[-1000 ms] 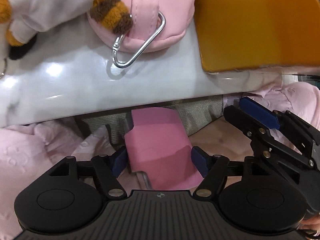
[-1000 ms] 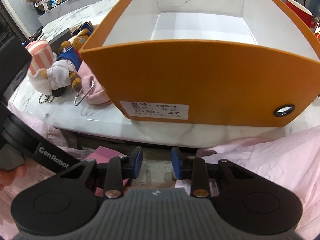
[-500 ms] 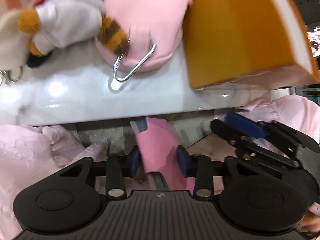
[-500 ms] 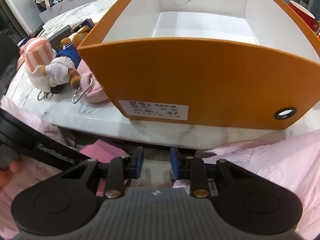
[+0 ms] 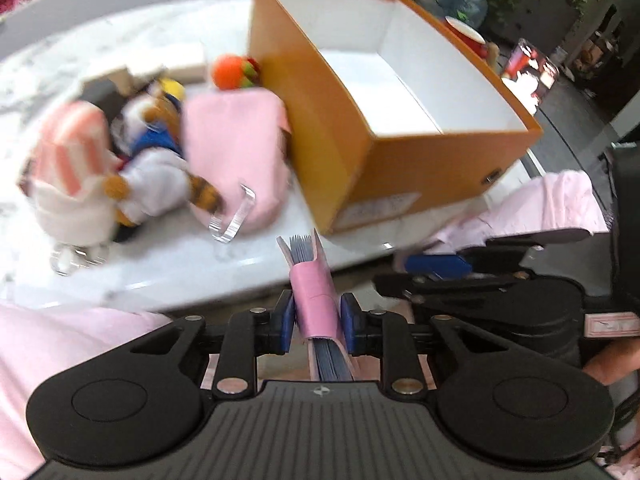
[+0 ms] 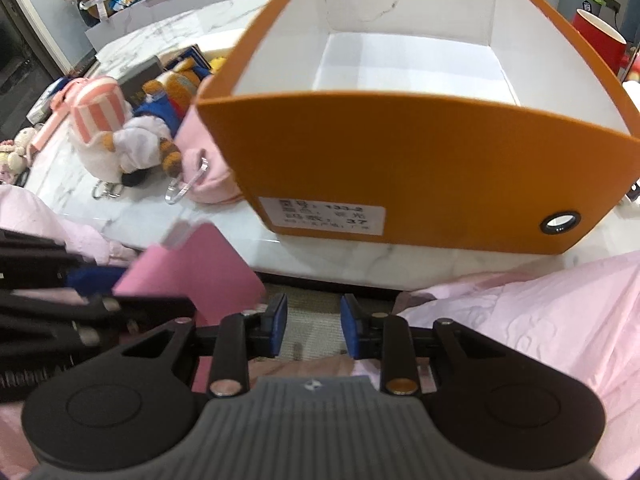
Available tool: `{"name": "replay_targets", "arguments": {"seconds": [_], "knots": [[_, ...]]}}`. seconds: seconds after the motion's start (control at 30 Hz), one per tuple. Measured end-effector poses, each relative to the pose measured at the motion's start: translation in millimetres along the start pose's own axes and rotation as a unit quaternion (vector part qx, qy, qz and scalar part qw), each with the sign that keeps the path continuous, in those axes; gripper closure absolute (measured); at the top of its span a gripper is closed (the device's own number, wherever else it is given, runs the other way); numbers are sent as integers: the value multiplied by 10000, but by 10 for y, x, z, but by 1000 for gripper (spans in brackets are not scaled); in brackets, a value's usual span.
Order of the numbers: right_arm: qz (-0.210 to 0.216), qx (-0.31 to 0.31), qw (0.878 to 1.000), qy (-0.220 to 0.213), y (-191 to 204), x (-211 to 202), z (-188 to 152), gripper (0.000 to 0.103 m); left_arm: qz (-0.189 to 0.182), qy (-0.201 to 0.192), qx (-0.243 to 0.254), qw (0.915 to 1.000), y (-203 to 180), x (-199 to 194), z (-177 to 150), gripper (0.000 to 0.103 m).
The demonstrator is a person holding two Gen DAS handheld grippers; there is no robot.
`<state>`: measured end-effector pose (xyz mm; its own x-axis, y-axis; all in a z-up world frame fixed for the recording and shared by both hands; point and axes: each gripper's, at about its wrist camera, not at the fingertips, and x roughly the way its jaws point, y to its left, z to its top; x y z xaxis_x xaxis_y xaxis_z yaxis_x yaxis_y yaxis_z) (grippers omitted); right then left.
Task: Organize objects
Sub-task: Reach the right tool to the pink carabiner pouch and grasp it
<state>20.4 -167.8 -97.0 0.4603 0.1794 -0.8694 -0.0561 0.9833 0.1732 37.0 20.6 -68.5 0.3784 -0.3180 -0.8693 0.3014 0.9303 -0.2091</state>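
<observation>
A pink notebook [image 5: 314,288] stands on edge between the pads of my left gripper [image 5: 316,316]. The jaws are closing and both pads press on its covers. In the right wrist view the pink notebook [image 6: 200,264] hangs at the table's front edge, with the left gripper [image 6: 80,280] behind it. My right gripper [image 6: 313,326] hovers below the table edge, open with nothing between its fingers. The orange box [image 6: 400,168] stands open with a bare white inside; in the left wrist view the orange box [image 5: 400,160] sits right of the toys.
Left of the box on the marble table [image 5: 180,268] lie a pink pouch [image 5: 236,152] with a carabiner [image 5: 232,216], a tiger plush [image 5: 152,168] and a pink-striped plush [image 5: 72,152]. A red cup [image 6: 598,40] stands at the back right. A person's pink clothing [image 6: 520,312] fills the foreground.
My left gripper went from wide open to shut on the pink notebook, then rose and turned, bringing it up to the table edge. The right gripper has stayed in place.
</observation>
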Motion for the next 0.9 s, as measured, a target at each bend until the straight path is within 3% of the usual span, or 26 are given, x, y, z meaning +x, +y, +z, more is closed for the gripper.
{"name": "replay_targets", "arguments": {"seconds": [0.17,0.5,0.67,0.9], "knots": [[216,-140,9995,-164,131,-151,15,72,274,-376,-204,9987,-88,9,166,76],[637,-805,9939,-393,601,-227,196,72,1063,-803,-297,9906,302,-103,311,76],[540,-1201,9903,-434,846,-137,273,72,932,-565,-397,9932,412,45,310,77],[-32,-1849,9810,-583,1040,15,316,72,508,-453,-773,9947,558,152,259,77]]}}
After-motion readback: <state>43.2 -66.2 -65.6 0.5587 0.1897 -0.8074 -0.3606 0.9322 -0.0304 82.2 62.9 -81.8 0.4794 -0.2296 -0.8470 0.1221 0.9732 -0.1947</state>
